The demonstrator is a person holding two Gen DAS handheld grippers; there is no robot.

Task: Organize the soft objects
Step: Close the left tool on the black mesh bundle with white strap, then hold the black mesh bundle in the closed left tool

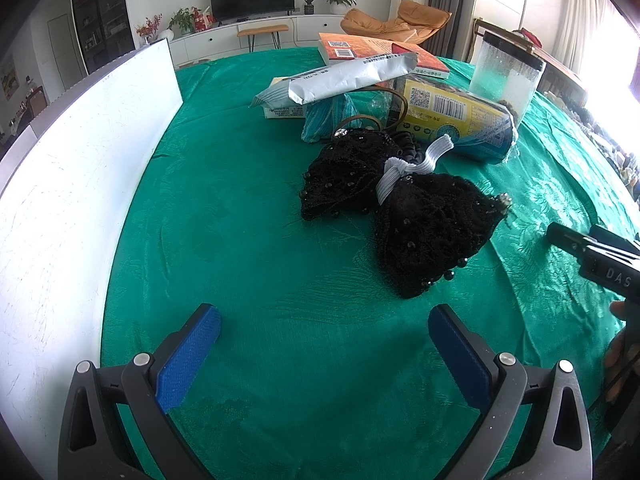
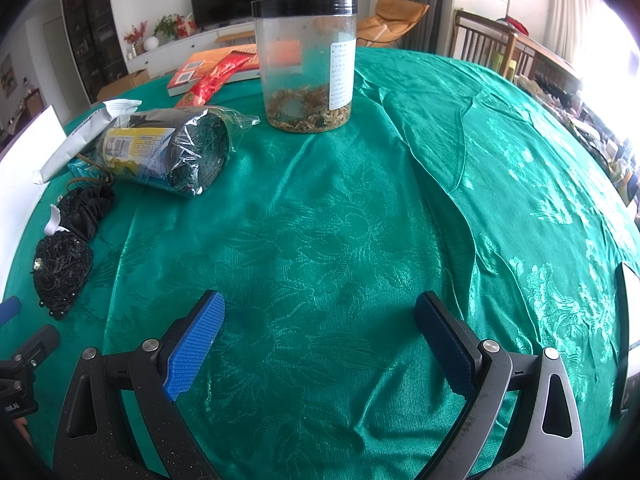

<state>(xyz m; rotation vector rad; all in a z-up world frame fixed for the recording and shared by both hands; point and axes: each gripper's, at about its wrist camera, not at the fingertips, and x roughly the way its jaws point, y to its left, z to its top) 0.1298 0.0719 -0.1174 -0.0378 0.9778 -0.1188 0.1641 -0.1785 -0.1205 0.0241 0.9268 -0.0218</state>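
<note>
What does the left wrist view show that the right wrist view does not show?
Only the left wrist view shows the grey-white elastic band tied around the black lace piece, fully in front of the open left tongs. Only the right wrist view shows the whole jar with dried bits at the bottom. Both share the green tablecloth, the wrapped roll and the book.

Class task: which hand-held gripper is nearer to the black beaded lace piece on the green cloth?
Left. The left hand-held gripper faces the black beaded lace piece, which lies just ahead of its open fingers. The right hand-held gripper points at bare cloth, with the lace far off to its left.
</note>
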